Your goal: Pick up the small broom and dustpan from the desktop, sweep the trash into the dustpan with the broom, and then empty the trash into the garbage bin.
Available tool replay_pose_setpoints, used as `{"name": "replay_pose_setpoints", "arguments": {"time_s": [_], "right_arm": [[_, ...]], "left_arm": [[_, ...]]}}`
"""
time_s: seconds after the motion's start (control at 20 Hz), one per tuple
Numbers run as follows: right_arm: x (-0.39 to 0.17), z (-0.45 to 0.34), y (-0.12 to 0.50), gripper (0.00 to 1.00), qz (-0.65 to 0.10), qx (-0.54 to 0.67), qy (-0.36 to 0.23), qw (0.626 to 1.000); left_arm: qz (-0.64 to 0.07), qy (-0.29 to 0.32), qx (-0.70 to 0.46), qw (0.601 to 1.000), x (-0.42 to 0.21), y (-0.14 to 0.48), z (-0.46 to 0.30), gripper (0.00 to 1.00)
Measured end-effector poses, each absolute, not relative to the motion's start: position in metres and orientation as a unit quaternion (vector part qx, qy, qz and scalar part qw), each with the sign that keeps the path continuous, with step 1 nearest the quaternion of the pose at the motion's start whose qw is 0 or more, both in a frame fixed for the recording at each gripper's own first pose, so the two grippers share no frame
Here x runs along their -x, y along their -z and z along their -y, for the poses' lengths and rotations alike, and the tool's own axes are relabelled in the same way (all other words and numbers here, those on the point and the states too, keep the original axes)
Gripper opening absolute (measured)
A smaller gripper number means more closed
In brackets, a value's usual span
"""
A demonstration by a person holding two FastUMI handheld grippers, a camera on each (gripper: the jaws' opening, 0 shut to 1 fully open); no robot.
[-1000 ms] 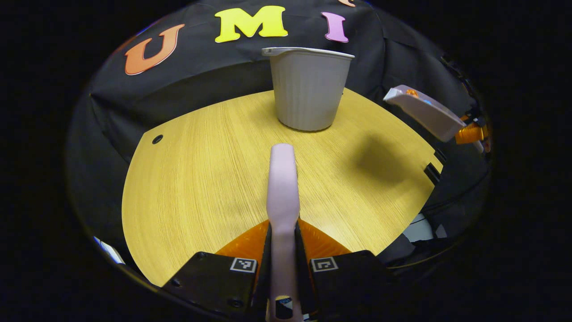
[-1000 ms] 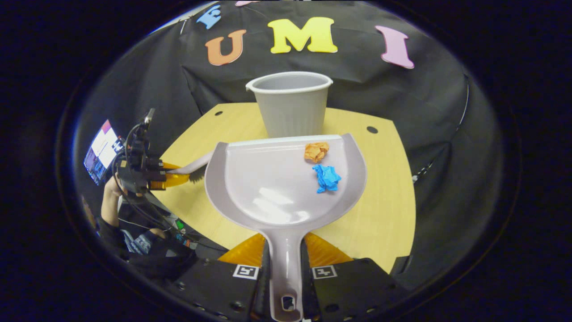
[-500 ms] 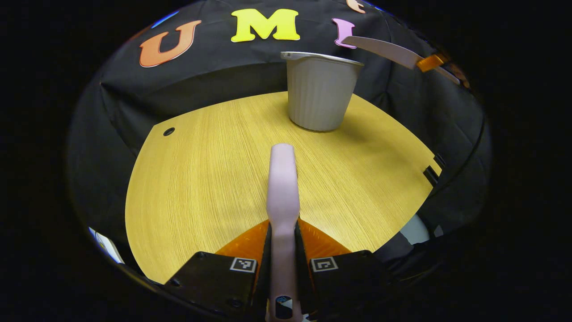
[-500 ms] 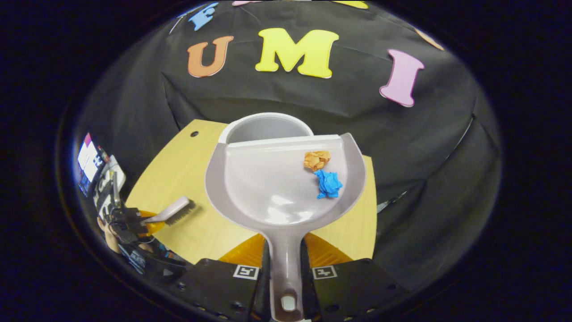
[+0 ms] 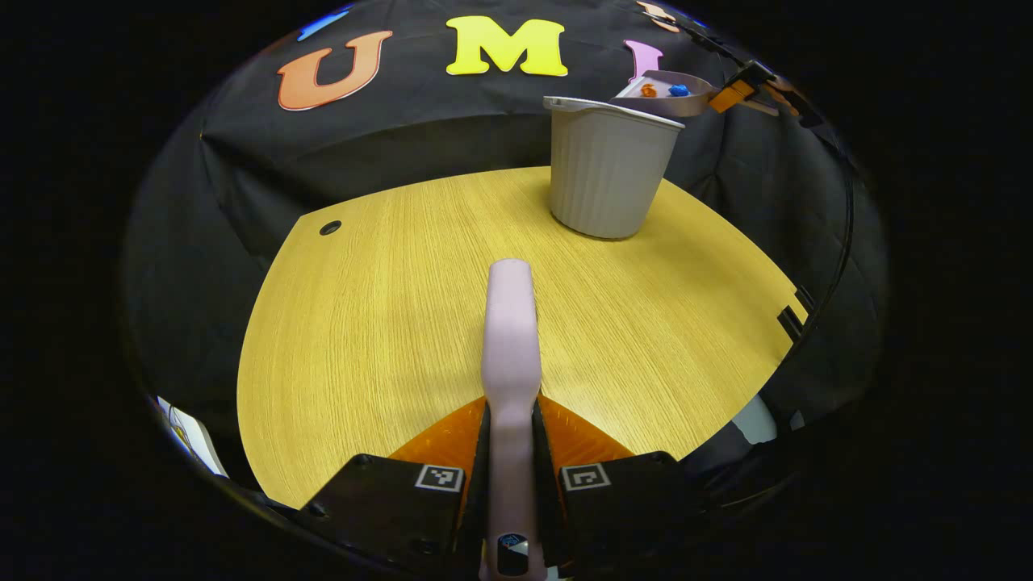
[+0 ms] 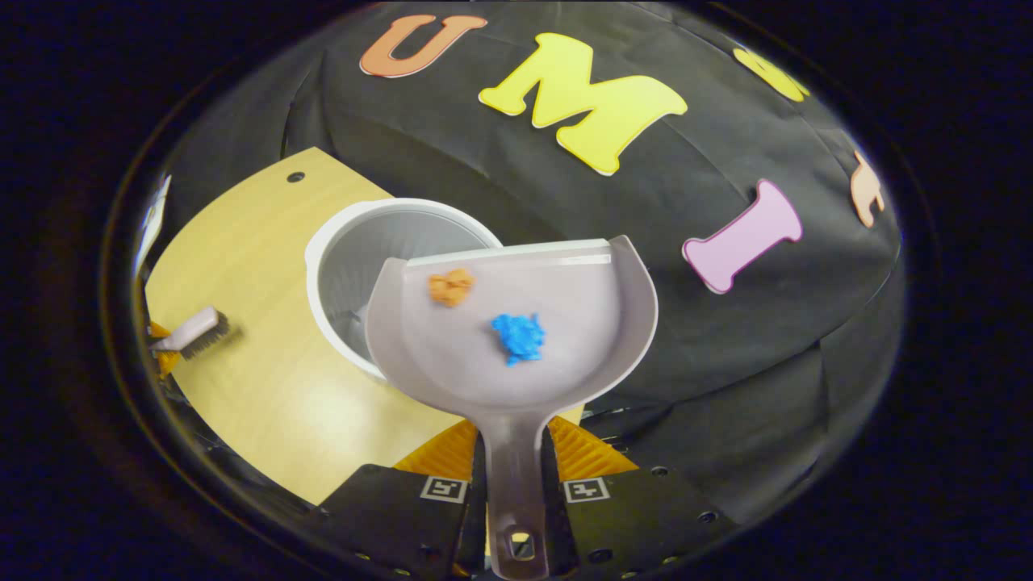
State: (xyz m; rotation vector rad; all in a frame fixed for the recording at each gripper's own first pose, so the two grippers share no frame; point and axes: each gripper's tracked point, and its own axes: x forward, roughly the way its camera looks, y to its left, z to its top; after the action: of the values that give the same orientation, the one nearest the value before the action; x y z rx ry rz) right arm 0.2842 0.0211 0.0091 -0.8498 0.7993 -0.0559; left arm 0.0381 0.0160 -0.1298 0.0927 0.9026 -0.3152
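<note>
Grey plastic dustpan (image 6: pixel 516 339), handle clamped between the right gripper (image 6: pixel 513 484) fingers, held tilted over the garbage bin (image 6: pixel 379 266) mouth. Orange paper wad (image 6: pixel 450 286) and blue wad (image 6: pixel 518 336) lie on the pan. Left gripper (image 5: pixel 510 476) fingers pinch the broom (image 5: pixel 510 339) handle above the wooden desktop (image 5: pixel 387 323); bristle contact with the desktop unclear.

Your left gripper (image 5: pixel 510 452) had a black body with two square tags at 6 o'clock, and ribbed orange plates; your right gripper (image 6: pixel 513 464) matched, with visible screws.
</note>
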Motion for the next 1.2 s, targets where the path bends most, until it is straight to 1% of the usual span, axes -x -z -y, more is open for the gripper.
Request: {"name": "replay_pose_setpoints", "arguments": {"time_s": [0.05,0.1,0.25,0.3,0.35,0.55,0.65,0.8,1.0,1.1,1.2], "right_arm": [[-0.287,-0.015,-0.019,0.29,-0.363,0.456,0.045,0.811],[-0.288,-0.012,-0.025,0.29,-0.357,0.492,0.057,0.792],[-0.287,-0.021,-0.029,0.29,-0.329,0.576,0.059,0.746],[-0.289,-0.027,-0.033,0.29,-0.315,0.595,0.054,0.737],[-0.287,-0.032,-0.033,0.28,-0.311,0.598,0.054,0.736],[-0.280,-0.036,-0.032,0.29,-0.313,0.580,0.048,0.750],[-0.281,-0.033,-0.030,0.29,-0.316,0.563,0.047,0.762],[-0.274,-0.022,-0.027,0.29,-0.320,0.505,0.038,0.800],[-0.227,-0.009,-0.022,0.28,-0.336,0.351,0.004,0.874],[-0.195,-0.002,-0.017,0.29,-0.333,0.288,-0.009,0.898],[-0.159,0.007,-0.015,0.28,-0.307,0.235,-0.008,0.922]], "left_arm": [[-0.433,0.153,-0.044,0.887,-0.038,0.130,-0.015,0.30],[-0.432,0.155,-0.042,0.888,-0.039,0.130,-0.013,0.30],[-0.430,0.164,-0.045,0.887,-0.037,0.132,-0.006,0.30],[-0.429,0.165,-0.048,0.887,-0.036,0.132,-0.006,0.30],[-0.429,0.165,-0.050,0.886,-0.037,0.133,-0.005,0.30],[-0.430,0.163,-0.043,0.887,-0.038,0.135,-0.004,0.30],[-0.430,0.156,-0.042,0.888,-0.039,0.134,-0.004,0.30],[-0.430,0.148,-0.036,0.890,-0.040,0.132,-0.004,0.30],[-0.428,0.134,-0.032,0.893,-0.039,0.130,-0.001,0.30],[-0.426,0.123,-0.031,0.896,-0.039,0.128,0.000,0.30],[-0.424,0.110,-0.035,0.898,-0.039,0.126,0.001,0.30]]}}
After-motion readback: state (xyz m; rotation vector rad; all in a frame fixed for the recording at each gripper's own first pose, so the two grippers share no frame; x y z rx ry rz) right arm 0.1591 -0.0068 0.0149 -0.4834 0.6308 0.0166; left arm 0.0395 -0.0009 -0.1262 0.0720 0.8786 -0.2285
